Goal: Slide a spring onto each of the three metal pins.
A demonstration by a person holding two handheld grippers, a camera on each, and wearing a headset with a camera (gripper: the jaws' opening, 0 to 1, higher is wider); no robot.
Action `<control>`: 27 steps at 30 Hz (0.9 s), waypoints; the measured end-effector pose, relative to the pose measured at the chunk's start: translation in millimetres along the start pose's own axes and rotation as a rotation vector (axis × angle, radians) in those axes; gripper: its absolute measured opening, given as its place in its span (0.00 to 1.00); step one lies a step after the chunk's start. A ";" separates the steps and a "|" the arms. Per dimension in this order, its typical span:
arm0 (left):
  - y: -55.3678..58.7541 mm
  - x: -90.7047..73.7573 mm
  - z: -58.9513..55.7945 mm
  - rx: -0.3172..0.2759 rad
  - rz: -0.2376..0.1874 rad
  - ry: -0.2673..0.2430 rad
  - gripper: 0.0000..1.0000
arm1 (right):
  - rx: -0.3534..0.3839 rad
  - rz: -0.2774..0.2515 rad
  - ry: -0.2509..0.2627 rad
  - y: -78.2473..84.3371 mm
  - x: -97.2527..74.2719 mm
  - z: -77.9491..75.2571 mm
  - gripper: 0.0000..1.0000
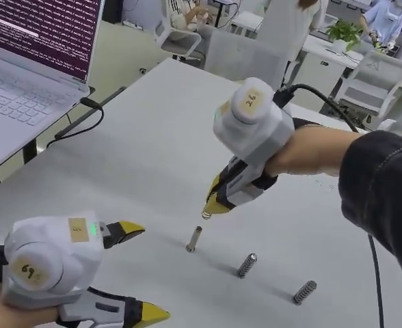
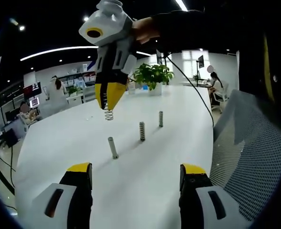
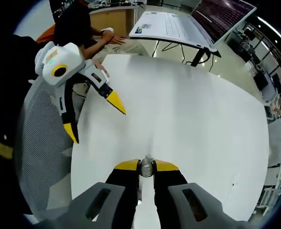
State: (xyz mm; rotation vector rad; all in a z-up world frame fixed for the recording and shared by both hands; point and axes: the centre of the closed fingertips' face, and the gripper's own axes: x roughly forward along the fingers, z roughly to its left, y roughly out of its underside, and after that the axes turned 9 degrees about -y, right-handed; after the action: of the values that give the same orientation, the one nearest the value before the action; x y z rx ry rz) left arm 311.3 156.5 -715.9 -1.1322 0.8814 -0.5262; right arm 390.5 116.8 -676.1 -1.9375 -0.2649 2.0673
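Observation:
Three metal pins stand on the white table. The bare pin is nearest; the other two each carry a spring. My right gripper hangs just above the bare pin, shut on a small spring that pokes out of its yellow tips. My left gripper rests low at the near left, jaws wide open and holding nothing.
An open laptop sits on a stand at the far left with a cable trailing onto the table. A mesh chair stands by the table's edge. People and desks fill the background.

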 end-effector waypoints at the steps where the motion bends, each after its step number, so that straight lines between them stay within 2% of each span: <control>1: -0.4 -0.1 0.1 0.001 -0.001 -0.002 0.71 | 0.002 0.004 -0.001 1.1 2.3 -2.6 0.08; 12: 0.5 0.6 -0.8 0.000 0.006 -0.005 0.69 | 0.014 0.033 -0.021 8.0 17.7 -10.1 0.08; 27: 1.2 1.7 -1.4 0.004 0.018 0.004 0.66 | 0.023 0.030 -0.036 12.1 28.8 -12.0 0.08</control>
State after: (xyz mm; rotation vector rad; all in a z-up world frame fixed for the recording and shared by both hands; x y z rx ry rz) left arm 311.0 154.9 -717.8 -1.1190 0.8932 -0.5158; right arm 400.0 114.3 -708.1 -1.9041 -0.2199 2.1160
